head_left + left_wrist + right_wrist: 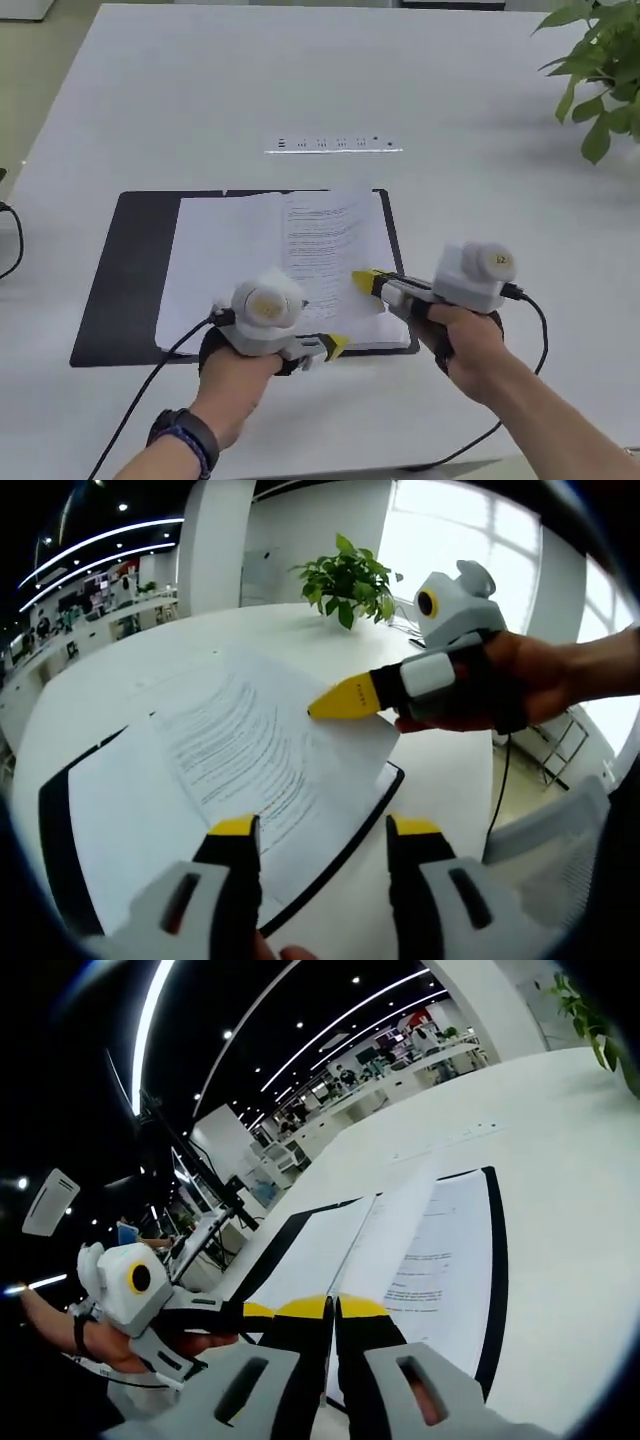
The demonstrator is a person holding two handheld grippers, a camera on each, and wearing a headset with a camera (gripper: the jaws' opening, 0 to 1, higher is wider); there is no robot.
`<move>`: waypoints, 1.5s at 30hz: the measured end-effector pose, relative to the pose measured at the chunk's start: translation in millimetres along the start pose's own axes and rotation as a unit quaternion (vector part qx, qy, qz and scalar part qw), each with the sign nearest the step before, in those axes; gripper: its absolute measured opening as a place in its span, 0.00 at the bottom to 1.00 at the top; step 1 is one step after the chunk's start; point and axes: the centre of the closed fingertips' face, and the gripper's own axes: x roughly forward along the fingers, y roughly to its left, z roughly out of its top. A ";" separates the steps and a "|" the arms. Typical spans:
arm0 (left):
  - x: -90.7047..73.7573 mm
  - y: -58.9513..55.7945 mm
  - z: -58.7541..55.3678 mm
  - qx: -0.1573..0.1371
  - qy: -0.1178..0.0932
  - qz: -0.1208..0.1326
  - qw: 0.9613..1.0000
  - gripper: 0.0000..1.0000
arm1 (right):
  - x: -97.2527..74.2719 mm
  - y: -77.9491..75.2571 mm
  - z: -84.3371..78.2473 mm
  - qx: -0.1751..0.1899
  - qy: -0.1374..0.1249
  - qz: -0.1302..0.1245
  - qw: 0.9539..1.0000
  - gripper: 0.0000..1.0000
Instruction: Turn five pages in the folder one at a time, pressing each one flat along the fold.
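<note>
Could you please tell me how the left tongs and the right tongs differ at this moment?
The left tongs are open, jaws well apart; the right tongs are shut. The left tongs hold nothing and hover by the near edge of the folder, while the right tongs seem to pinch the edge of a page, which is lifted. Both have yellow tips.

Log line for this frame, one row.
page: lifted, curved | right gripper: shut on page edge | left gripper: open, at folder near edge | fold press: not yet
</note>
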 end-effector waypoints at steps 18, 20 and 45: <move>-69.6 50.3 -2.1 -0.027 -0.030 0.067 0.997 0.56 | 14.2 23.5 4.0 0.004 -0.009 0.005 1.000 0.00; -75.7 53.4 -3.9 -0.029 -0.032 0.072 0.996 0.57 | 16.7 27.0 4.2 0.005 -0.009 0.007 1.000 0.00; -165.5 117.3 -37.8 -0.075 -0.055 0.146 0.985 0.62 | 61.1 81.4 -10.7 0.006 0.010 0.045 0.999 0.00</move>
